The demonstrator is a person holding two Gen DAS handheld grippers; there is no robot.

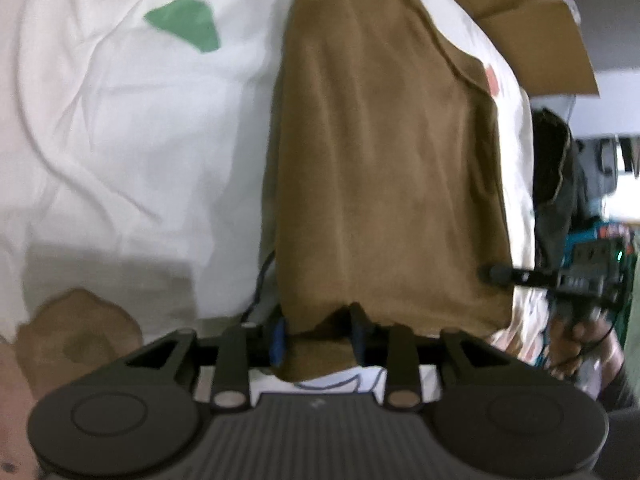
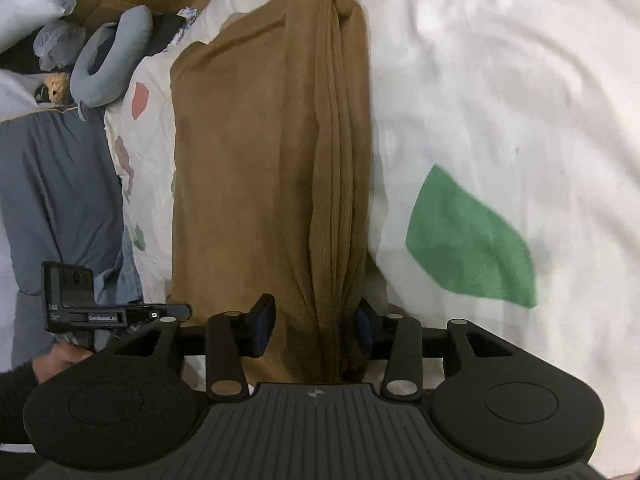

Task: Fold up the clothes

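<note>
Lying folded on the white bedsheet [image 2: 500,80], the brown garment [image 2: 260,160] is sitting between both grippers' parted fingers, left gripper [image 1: 320,340] and right gripper [image 2: 316,326], neither clamping it.

White sheet [image 2: 500,60] — green patch [image 2: 468,240], cardboard box [image 1: 532,32]

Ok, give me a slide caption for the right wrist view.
Right gripper open around the bunched edge of a folded brown garment on a white sheet with a green patch.
</note>
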